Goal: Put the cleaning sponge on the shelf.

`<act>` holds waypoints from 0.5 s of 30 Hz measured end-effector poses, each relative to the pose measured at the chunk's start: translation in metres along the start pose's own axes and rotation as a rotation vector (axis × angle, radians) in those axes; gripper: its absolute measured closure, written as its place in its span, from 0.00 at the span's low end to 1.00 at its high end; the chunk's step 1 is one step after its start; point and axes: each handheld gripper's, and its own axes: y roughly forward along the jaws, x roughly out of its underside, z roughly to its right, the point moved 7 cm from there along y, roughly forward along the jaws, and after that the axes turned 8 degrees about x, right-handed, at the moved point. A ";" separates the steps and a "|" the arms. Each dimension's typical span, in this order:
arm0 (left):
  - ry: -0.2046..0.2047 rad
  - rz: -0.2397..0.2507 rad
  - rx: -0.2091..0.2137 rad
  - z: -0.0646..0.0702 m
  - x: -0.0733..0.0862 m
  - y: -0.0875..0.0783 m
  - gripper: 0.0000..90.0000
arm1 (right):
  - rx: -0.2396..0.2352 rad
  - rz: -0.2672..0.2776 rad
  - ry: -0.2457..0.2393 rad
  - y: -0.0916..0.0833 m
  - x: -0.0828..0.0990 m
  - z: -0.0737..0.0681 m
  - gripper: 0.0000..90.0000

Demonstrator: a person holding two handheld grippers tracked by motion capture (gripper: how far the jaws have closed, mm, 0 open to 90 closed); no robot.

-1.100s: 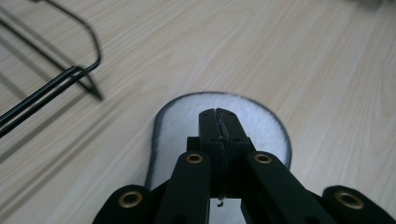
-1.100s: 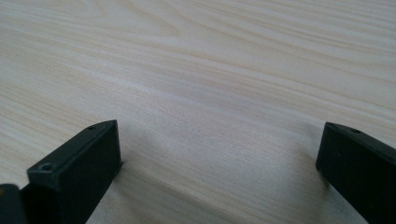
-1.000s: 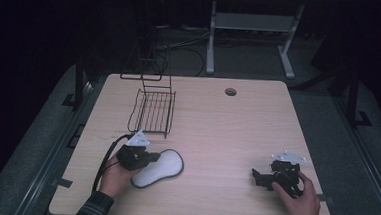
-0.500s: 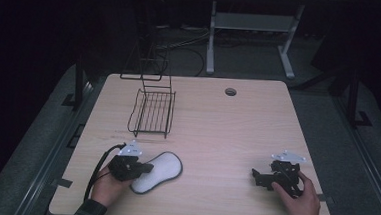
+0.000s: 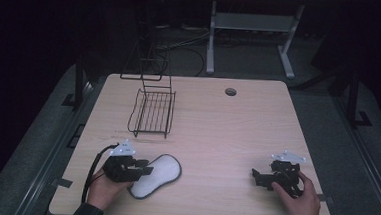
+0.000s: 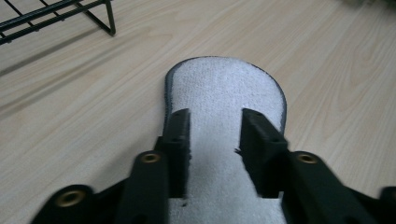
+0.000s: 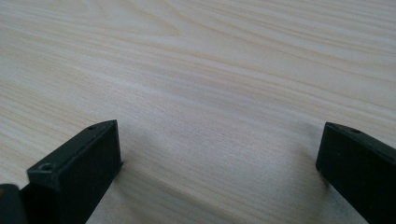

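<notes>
White terry cloth on a dark-edged insole caught the eye at the lower left of the high view, lying flat on the pale wooden table. The left gripper sat right at its near end, held low by the left hand, and its jaws had just been opening. In the left gripper view they stood apart over the insole, white fabric showing in the gap between them, pads not pressing on it. The toe of the insole reached toward the middle of that frame, with bare wood all round it.

Over at the lower right of the high view, the right gripper lay low on the table in the right hand, well apart from the insole. Its own view showed the jaws spread wide with plain wood grain between them.

Black wire rack stood at the upper left of the high view, apart from the insole, and one corner of it showed at the top left of the left gripper view.
</notes>
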 end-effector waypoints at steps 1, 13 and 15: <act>-0.007 0.008 0.010 0.000 -0.001 0.001 0.57 | 0.000 0.000 0.000 0.000 0.000 0.000 0.00; 0.023 -0.036 -0.025 -0.006 0.003 0.018 0.15 | 0.000 0.000 0.000 0.000 0.000 0.000 0.00; 0.022 -0.047 -0.024 -0.006 0.005 0.020 0.15 | 0.000 0.000 0.000 0.000 0.000 0.000 0.00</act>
